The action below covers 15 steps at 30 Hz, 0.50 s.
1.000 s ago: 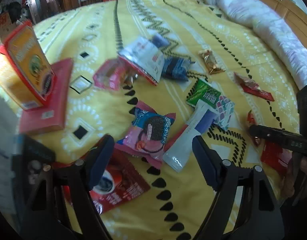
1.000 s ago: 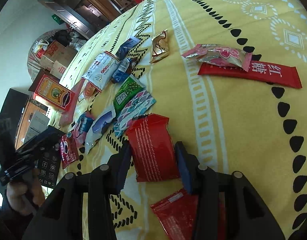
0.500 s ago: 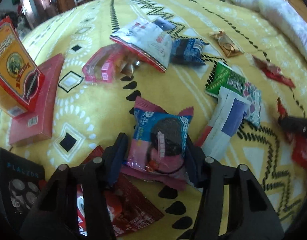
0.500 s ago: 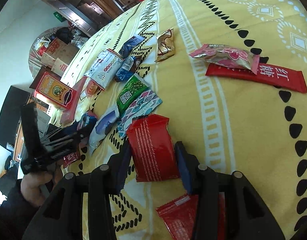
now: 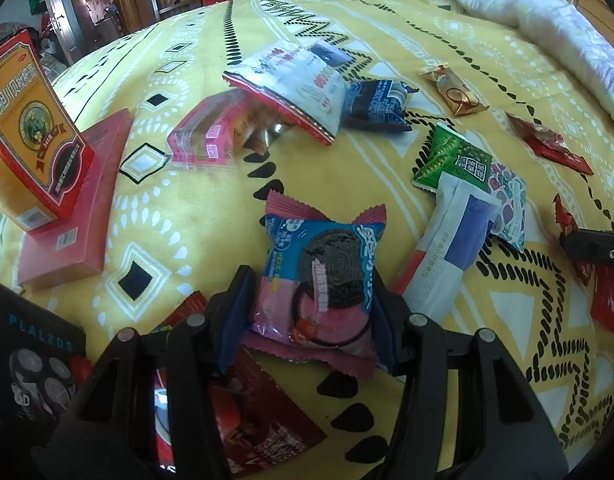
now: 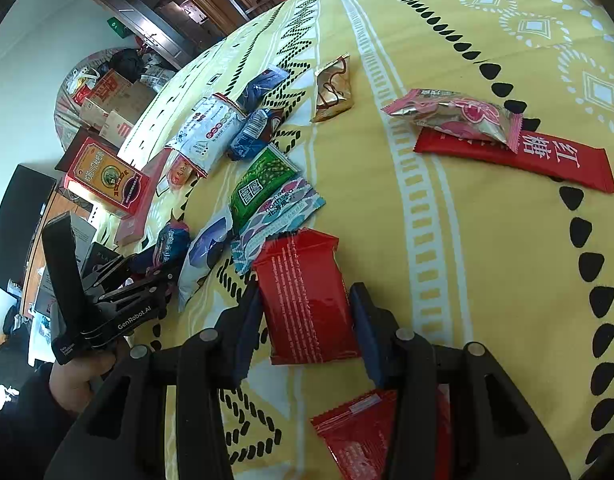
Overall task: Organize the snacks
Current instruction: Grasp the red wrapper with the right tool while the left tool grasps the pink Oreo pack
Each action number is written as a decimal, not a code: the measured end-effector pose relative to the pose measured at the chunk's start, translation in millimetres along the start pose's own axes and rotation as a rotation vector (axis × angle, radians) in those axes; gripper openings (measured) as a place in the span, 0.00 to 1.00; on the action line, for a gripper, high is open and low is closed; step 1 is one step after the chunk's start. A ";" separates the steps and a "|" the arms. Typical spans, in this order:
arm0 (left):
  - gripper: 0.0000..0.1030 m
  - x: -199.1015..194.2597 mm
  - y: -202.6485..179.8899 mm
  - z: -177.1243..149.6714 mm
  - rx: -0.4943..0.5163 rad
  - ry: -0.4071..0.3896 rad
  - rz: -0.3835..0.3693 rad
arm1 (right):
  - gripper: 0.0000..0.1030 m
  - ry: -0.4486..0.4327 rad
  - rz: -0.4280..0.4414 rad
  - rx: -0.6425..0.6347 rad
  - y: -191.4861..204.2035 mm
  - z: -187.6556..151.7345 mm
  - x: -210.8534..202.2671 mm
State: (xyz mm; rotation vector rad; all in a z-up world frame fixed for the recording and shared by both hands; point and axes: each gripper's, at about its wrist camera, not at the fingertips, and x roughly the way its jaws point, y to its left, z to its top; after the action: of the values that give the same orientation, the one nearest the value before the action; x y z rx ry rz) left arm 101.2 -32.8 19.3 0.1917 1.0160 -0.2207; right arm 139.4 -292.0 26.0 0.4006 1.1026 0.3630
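Observation:
Several snack packets lie scattered on a yellow patterned bedspread [image 5: 211, 216]. My left gripper [image 5: 313, 304] is shut on a pink and blue Oreo packet [image 5: 323, 276], its fingers pressed against both sides of the packet. It also shows in the right wrist view [image 6: 155, 264], at the left. My right gripper [image 6: 307, 316] is shut on a red snack packet [image 6: 307, 300] that lies on the bedspread [image 6: 487, 260]. A white and blue packet [image 5: 451, 248], a green packet [image 5: 451, 160] and a teal patterned packet [image 5: 511, 204] lie to the right of the Oreo packet.
An orange and red box [image 5: 31, 136] leans on a flat red box [image 5: 79, 208] at the left. A black shaver box [image 5: 31, 356] sits at the lower left. A dark red coffee packet [image 5: 251, 412] lies under my left gripper. More red packets [image 6: 519, 152] lie at the right. A white quilt [image 5: 527, 12] is at the back.
My left gripper has moved down and forward over the Oreo packet and closed on it. My right gripper has stayed shut on the red packet.

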 end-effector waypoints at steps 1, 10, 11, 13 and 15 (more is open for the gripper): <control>0.53 0.8 -0.1 0.6 0.000 -0.001 0.001 | 0.47 0.000 0.000 0.000 -0.1 0.0 0.0; 0.54 -0.2 -0.3 -0.8 -0.002 -0.004 -0.001 | 0.47 0.001 -0.001 -0.002 0.9 -0.1 0.4; 0.54 0.4 0.4 -0.3 -0.002 -0.004 -0.001 | 0.47 0.001 -0.001 -0.002 0.7 -0.1 0.4; 0.54 0.3 0.4 -0.4 -0.002 -0.004 -0.001 | 0.47 0.002 -0.001 -0.001 0.4 -0.2 0.6; 0.53 0.1 0.3 -0.5 -0.002 -0.003 0.000 | 0.47 0.001 -0.001 -0.002 0.8 -0.1 0.3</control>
State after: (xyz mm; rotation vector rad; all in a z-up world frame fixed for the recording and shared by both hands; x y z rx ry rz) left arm 101.0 -32.4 19.0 0.1897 1.0130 -0.2205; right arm 139.4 -291.1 26.2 0.3977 1.1034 0.3636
